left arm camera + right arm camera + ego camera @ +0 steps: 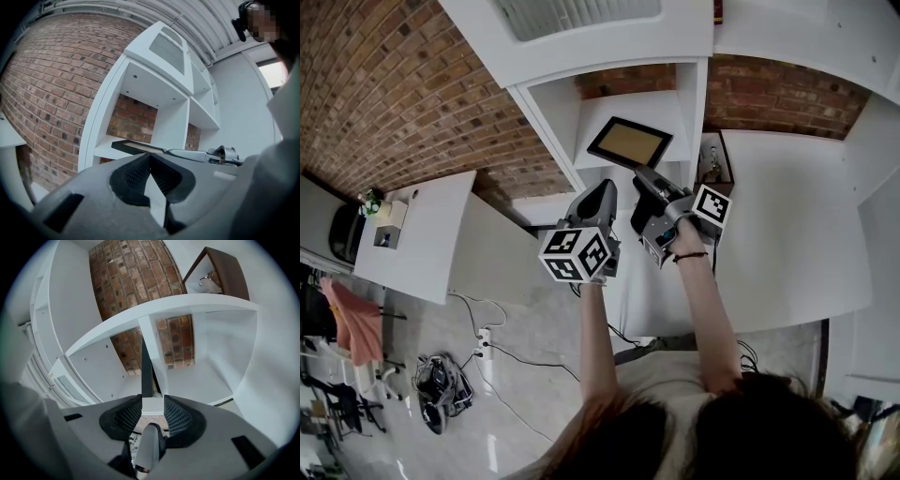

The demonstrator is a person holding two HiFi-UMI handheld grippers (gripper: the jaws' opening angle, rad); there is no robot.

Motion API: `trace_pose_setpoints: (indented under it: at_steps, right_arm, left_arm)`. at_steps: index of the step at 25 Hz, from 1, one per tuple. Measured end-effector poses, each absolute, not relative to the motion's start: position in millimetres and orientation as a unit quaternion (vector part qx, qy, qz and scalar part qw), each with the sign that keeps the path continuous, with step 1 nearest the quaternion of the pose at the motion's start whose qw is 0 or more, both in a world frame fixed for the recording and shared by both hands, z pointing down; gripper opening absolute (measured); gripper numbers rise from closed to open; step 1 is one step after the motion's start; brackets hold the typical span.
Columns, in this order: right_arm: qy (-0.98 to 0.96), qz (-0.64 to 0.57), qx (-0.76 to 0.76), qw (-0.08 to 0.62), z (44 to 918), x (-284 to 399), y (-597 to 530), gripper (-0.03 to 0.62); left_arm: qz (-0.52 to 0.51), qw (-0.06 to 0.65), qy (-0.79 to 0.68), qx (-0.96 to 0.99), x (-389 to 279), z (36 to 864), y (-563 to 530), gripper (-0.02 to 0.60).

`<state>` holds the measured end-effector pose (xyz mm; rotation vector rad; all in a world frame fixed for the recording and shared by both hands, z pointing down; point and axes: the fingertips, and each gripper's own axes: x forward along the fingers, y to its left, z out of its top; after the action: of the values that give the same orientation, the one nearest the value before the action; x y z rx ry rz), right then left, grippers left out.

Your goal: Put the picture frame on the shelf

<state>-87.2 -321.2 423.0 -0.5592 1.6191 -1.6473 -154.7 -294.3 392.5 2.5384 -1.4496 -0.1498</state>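
The black picture frame [629, 142] with a tan face lies tilted in the lower white shelf compartment [649, 105]. My right gripper [646, 179] reaches to its near corner. In the right gripper view the frame [146, 373] shows edge-on between the jaws of the right gripper [152, 403]. It stands close to the left pad, with a gap to the right pad, so the jaws are open around it. My left gripper [602, 194] hovers beside, just left of the right one. Its jaws [150, 157] are shut with nothing in them. From the left gripper view the frame [138, 146] lies almost level at the shelf floor.
A second dark-framed picture [714, 159] stands in the neighbouring compartment to the right, and also shows as a brown frame [220, 273]. A brick wall [403, 84] backs the shelving. A white table [422, 234] with small items stands to the left, with cables [441, 380] on the floor.
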Motion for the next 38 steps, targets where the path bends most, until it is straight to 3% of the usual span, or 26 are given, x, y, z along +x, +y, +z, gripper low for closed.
trace_pose_setpoints:
  at_steps: [11,38]
  right_arm:
    - [0.635,-0.656,-0.191,0.360,424.3,-94.6,-299.6,0.106]
    - [0.646,-0.641,-0.184,0.372,422.2,-93.6,-278.4,0.009]
  left_arm:
    - [-0.052,0.102,-0.498,0.859,-155.2,389.8,-276.0,0.011]
    - [-0.040,0.095,-0.485,0.868,-153.0,395.3,-253.3,0.011]
